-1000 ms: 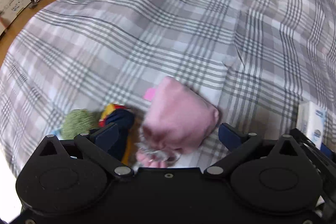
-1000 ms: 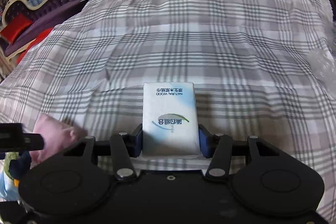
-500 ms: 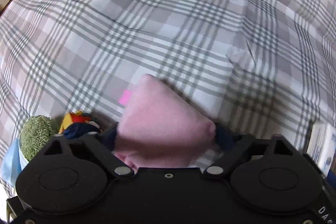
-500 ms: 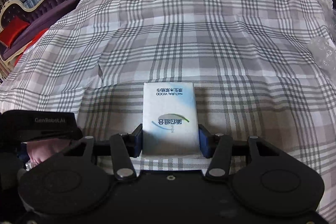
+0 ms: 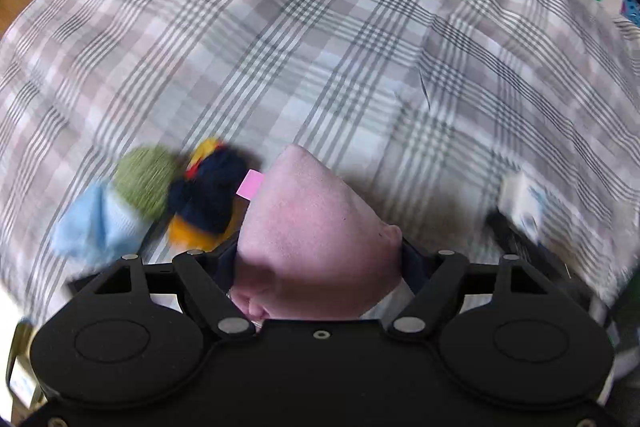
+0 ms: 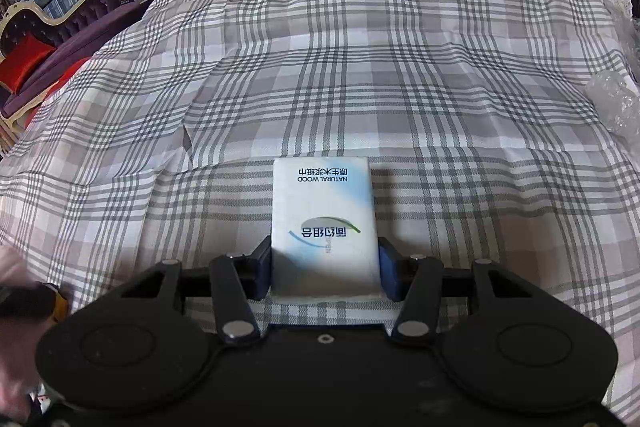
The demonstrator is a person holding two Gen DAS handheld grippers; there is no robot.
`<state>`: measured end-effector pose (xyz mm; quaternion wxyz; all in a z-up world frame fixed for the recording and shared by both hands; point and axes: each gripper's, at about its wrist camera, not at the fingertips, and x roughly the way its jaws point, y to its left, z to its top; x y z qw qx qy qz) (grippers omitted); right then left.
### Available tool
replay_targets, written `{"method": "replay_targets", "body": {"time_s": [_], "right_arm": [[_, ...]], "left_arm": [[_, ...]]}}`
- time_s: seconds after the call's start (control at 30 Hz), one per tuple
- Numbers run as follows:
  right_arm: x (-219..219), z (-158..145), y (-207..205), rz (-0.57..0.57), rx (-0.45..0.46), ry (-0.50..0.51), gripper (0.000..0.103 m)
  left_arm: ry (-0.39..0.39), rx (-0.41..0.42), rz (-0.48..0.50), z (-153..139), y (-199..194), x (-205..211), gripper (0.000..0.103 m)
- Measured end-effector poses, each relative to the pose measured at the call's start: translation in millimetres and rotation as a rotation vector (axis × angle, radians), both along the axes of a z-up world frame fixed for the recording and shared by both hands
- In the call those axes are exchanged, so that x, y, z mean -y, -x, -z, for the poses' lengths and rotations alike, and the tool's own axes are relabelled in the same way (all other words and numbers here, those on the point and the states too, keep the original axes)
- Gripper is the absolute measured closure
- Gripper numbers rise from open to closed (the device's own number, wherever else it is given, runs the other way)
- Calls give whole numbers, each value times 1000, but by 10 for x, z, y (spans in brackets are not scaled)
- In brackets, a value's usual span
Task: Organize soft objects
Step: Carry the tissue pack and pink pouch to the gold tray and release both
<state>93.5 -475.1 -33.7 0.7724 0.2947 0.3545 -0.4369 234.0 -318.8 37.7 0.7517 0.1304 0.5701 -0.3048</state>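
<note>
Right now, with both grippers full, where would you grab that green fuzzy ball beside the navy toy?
Probably take the green fuzzy ball across its middle, coming from above. It looks round and soft, so any pair of opposite sides should do. The blue cloth and the navy toy crowd two sides, so set the fingers on the free near and far sides. The view is blurred.

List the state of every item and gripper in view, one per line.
Left gripper: jaws just closed in, shut on the pink soft pouch.
Pink soft pouch: clamped between the jaws, pink tag showing.
Right gripper: shut on the white tissue pack.
White tissue pack: held flat, print upside down.
Green, navy and yellow plush toy: lying loose on the plaid cloth.
Light blue soft item: lying loose beside the toy.
</note>
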Motion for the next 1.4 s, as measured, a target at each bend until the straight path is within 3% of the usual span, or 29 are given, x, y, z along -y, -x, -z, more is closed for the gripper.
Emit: {"method": "replay_targets", "body": {"time_s": [0.23,0.4,0.6,0.83,1.0,1.13,1.23,1.4], "right_arm": [[-20,-4,-6,16,-11,26,52],[-72,-78,67,45,23,75,52],[-455,-454,262,52,171,313,52],[-996,-1168,632,-105,217,520,52],[-1244,-1713,835,-303,226,447,52],[-1548,-1881,864,-486,173,351,52],[-1822,-1817,820,-649,169,213,52],[-2413,-1425,574,-847,115,28,52]], "left_arm": [[3,12,-32,-279,356,-941,30],[6,27,-114,-318,535,-1675,30],[24,11,-252,-228,587,-2505,30],[20,28,-437,-38,425,-3293,30],[28,-2,-528,201,262,-3660,30],[6,-23,-576,402,191,-3831,30],[-8,-50,-579,556,201,-3901,30],[0,-96,-593,764,223,-3985,30]]}}
